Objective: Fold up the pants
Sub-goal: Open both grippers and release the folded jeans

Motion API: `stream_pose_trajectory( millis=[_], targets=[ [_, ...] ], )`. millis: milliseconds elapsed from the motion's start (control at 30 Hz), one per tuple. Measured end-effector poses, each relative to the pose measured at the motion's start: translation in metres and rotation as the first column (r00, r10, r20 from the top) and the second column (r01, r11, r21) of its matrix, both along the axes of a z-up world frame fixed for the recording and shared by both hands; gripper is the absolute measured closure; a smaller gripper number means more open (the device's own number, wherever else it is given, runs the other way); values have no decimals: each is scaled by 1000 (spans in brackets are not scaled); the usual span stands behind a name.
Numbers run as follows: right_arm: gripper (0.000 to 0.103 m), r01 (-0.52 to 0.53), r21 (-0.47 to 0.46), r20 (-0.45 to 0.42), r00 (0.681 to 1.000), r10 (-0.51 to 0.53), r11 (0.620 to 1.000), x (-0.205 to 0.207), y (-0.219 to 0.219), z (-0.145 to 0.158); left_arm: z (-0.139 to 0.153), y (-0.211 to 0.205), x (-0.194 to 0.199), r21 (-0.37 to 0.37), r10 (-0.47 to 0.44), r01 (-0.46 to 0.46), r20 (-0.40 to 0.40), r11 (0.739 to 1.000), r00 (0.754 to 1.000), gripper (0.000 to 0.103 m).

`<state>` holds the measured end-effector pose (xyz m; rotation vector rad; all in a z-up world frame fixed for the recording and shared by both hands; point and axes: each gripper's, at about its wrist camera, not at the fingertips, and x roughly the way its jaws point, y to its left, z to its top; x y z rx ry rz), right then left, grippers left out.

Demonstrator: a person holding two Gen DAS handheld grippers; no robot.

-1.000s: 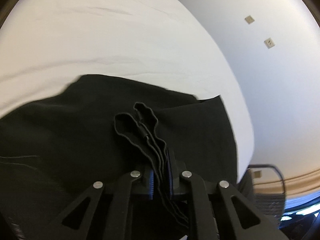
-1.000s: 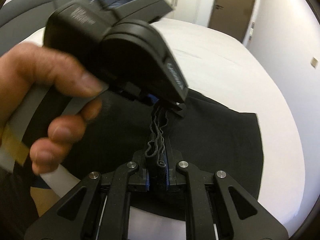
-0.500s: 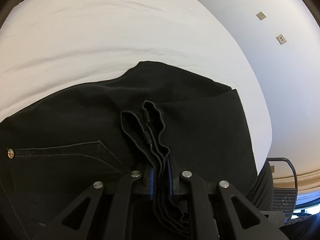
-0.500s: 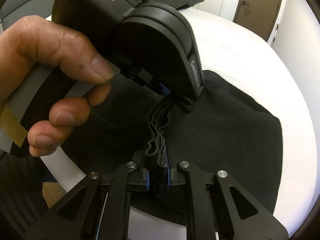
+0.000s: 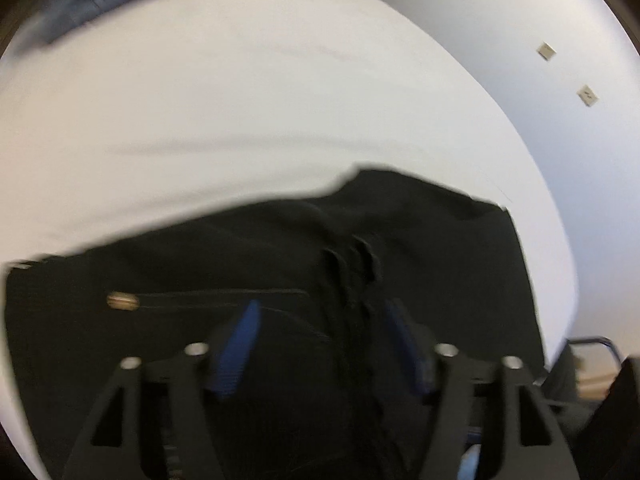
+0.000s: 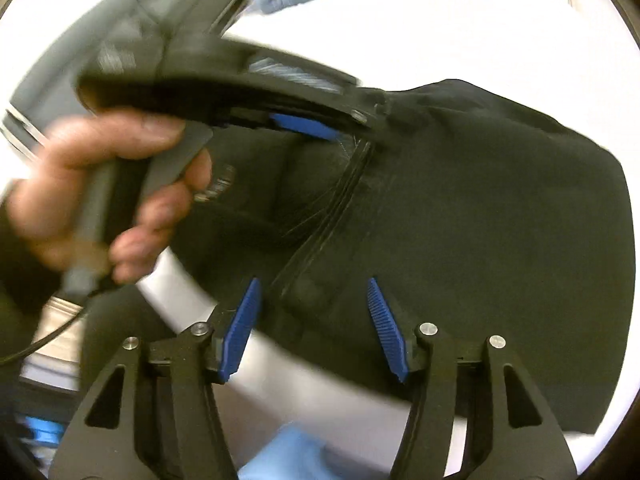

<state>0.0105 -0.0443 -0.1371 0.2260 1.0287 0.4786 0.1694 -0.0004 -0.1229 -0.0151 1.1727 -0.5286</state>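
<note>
The pants (image 5: 420, 248) lay under and ahead of both grippers; left gripper (image 5: 326, 344) and right gripper (image 6: 314, 324) had just been opening, their pads off the bunched hem between them.

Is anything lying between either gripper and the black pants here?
Nothing visible does. Both jaws have just been opening. The left gripper and the right gripper each stand open right over the black pants, bunched edge between the pads, on the white bed.
</note>
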Motion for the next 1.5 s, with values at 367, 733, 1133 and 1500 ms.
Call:
stream_pose_trajectory(
  millis=[367, 733, 1133, 1500],
  targets=[
    [48, 163, 577, -80, 986, -143, 800, 53, -245, 6, 7, -61, -63, 87, -126, 115, 130, 990, 983, 32],
    [59, 185, 549, -235, 970, -61, 815, 124, -263, -78, -28, -63, -88, 144, -124, 109, 96, 984, 988, 27],
    [59, 96, 555, -251, 966, 56, 826, -6, -218, -74, -30, -51, -88, 116, -113, 101, 104, 988, 988, 26],
    [57, 6, 606, -93, 994, 63, 795, 39, -212, -3, -14, -24, -95, 27, -17, 13, 124, 1000, 992, 25]
  ],
)
